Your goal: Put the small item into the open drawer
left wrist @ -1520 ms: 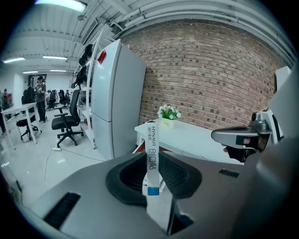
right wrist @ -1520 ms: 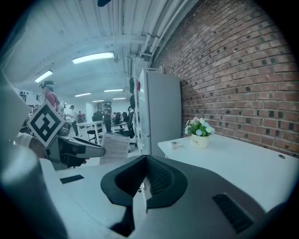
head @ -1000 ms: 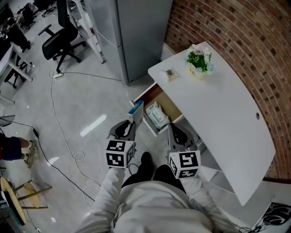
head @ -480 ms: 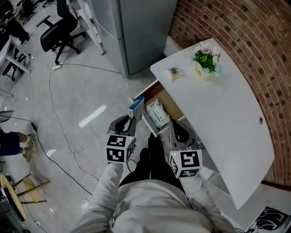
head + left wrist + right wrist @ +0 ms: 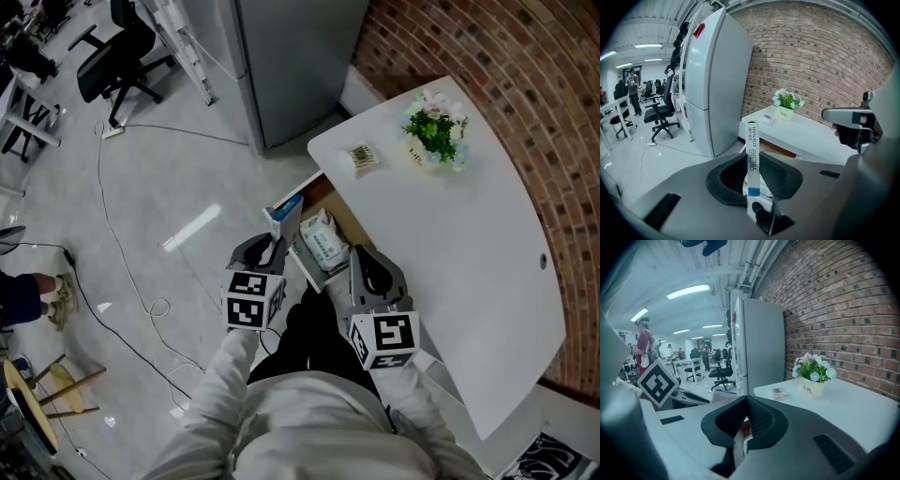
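Delivery of slim white-and-blue box (image 5: 752, 159) to open drawer (image 5: 307, 265). We see the left gripper (image 5: 274, 246) with its fingers (image 5: 726, 178) clamped on the box's lower part. The box stands upright at the drawer's outer front corner, not yet inside. The right gripper (image 5: 367, 267) hangs by the drawer front, its fingers a narrow gap apart on nothing. A tissue pack (image 5: 323, 239) lies in the drawer. We judge it best to carry the box inward over the rim, lower it beside the pack, and only then part the fingers, keeping the right gripper off the bench (image 5: 450, 244).
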Demonstrator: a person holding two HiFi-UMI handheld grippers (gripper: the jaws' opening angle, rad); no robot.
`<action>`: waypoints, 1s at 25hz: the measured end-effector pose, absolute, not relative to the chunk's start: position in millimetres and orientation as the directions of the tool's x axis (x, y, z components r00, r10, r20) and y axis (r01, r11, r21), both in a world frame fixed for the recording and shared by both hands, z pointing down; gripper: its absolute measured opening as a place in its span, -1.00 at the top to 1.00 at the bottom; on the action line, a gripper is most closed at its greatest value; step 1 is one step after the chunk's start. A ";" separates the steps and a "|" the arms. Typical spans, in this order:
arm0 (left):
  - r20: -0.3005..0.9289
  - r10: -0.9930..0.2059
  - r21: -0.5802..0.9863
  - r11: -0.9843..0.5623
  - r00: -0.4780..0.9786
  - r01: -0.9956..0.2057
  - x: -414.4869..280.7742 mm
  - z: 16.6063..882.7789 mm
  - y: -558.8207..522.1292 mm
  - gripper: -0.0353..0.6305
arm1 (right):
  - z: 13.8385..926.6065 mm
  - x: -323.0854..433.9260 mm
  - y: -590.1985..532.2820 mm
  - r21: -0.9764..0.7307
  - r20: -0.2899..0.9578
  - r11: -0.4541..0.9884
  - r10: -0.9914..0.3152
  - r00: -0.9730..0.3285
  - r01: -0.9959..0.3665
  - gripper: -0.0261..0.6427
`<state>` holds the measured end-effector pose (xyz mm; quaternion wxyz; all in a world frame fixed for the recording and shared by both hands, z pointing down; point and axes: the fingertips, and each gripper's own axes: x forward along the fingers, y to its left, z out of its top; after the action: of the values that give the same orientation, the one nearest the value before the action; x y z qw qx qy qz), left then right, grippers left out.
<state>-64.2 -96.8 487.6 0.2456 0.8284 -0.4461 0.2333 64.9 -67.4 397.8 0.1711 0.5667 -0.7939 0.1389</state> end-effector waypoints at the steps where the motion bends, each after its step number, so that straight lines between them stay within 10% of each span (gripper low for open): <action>1: 0.612 -0.619 0.197 -0.483 0.492 -0.853 -62.1 491.7 -100.8 0.64 | 399.2 66.6 -71.8 -0.028 0.431 0.319 -0.851 -0.300 -0.947 0.84; 25: 0.756 -0.484 0.184 -0.489 0.441 -0.852 -22.2 603.4 -161.0 0.64 | 443.1 95.1 -137.0 -0.062 0.509 0.340 -0.798 -0.322 -0.939 0.84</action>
<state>-22.2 -161.0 603.4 0.2844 0.7998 -0.4176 0.3240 95.1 -137.0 443.1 0.1991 0.5469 -0.7938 0.1763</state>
